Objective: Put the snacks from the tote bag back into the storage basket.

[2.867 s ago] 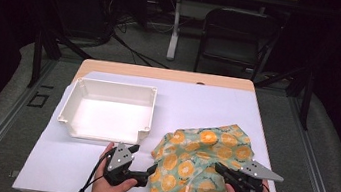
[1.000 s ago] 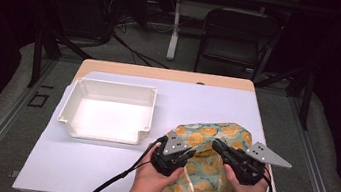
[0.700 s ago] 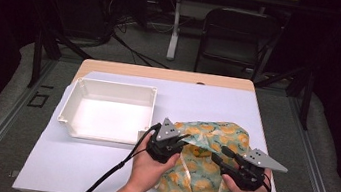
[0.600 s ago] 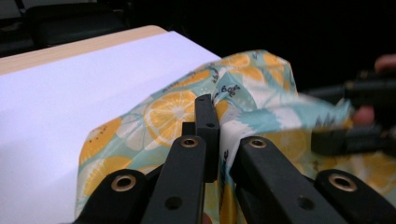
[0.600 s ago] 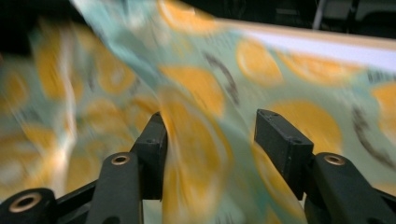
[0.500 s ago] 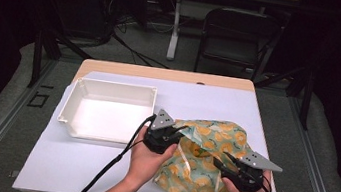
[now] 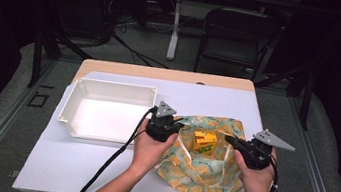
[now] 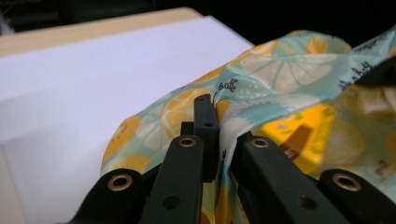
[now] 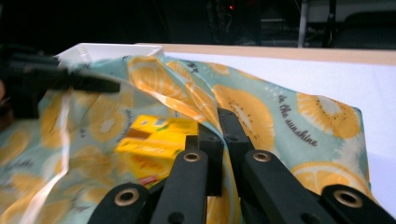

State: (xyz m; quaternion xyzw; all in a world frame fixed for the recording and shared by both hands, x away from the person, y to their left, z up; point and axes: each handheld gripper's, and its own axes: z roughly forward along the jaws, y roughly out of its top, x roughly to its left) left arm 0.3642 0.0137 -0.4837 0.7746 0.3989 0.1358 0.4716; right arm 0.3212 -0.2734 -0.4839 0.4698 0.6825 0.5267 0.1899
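Since a second ago I've drawn my two hands apart, and the mouth of the citrus-print bag [image 7: 198,168] now gapes where it was bunched. My right gripper [image 7: 233,141], whose jaws have just been closing, pinches the bag's right rim; my left gripper [image 7: 178,126] is clamped on the left rim. The bag lies between them near the table's front edge, stretched across. Inside it sits a yellow carton [image 7: 204,142], exposed. Farther off to the left stands the white tray [image 7: 72,107] on the table [image 7: 219,95].
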